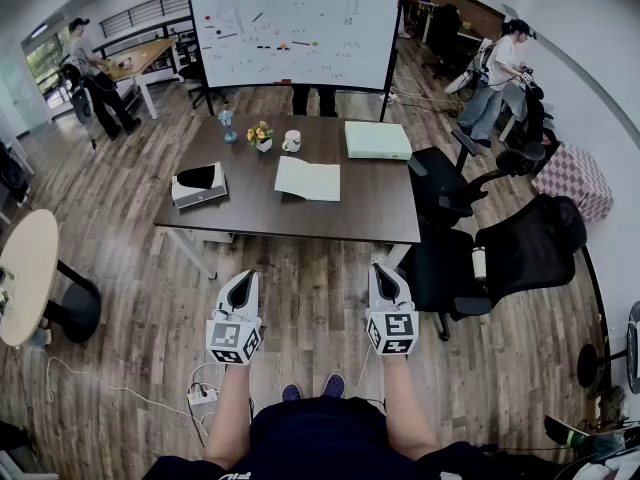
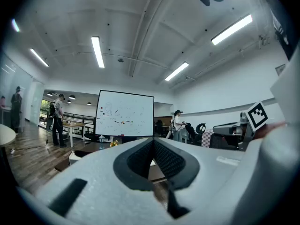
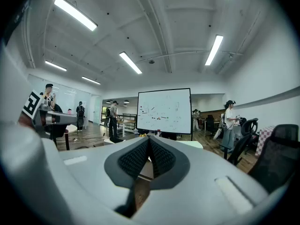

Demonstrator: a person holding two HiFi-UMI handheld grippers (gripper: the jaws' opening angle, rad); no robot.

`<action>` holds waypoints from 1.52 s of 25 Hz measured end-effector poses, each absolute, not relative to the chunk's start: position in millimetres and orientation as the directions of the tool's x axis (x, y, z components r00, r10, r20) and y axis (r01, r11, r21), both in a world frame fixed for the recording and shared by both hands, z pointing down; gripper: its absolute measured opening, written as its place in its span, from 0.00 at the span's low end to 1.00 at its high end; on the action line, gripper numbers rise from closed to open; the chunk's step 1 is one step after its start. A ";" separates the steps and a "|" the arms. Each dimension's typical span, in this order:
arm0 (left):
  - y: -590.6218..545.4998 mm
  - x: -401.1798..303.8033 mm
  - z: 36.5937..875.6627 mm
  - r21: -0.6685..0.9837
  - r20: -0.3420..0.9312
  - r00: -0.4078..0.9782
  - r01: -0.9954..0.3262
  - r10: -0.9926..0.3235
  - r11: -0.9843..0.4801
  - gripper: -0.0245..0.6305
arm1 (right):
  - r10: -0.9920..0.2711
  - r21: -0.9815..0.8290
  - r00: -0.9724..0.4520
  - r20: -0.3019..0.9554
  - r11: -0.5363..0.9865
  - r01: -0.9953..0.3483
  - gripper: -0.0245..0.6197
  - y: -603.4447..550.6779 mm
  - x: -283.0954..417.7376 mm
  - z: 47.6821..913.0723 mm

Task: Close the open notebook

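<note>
A wood-floored office holds a dark brown table point(image 1: 250, 213) with a whiteboard point(image 1: 295, 23) standing behind it and black office chairs point(image 1: 520, 243) to its right. The open notebook point(image 1: 308, 179) lies flat with its pale pages up near the middle of the table. Beyond it are a green closed book point(image 1: 377, 140), a white mug point(image 1: 291, 142) and a small pot of flowers point(image 1: 260, 135); a white box point(image 1: 198, 186) sits toward the left edge. The left gripper point(image 1: 241, 288) and right gripper point(image 1: 385, 284) hang side by side over the floor, short of the table's near edge and well apart from the notebook. Each has its jaws pressed together with nothing between them.
</note>
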State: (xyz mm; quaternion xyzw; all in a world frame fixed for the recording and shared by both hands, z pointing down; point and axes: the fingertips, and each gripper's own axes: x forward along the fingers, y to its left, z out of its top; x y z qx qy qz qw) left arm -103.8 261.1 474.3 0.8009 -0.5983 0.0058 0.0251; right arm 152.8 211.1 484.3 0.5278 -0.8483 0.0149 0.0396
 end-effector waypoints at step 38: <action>218.7 -81.9 493.1 -0.043 0.051 0.203 -0.978 -0.978 -0.206 0.03 | -0.863 0.066 -0.502 0.061 0.505 -0.860 0.04 168.6 165.4 502.4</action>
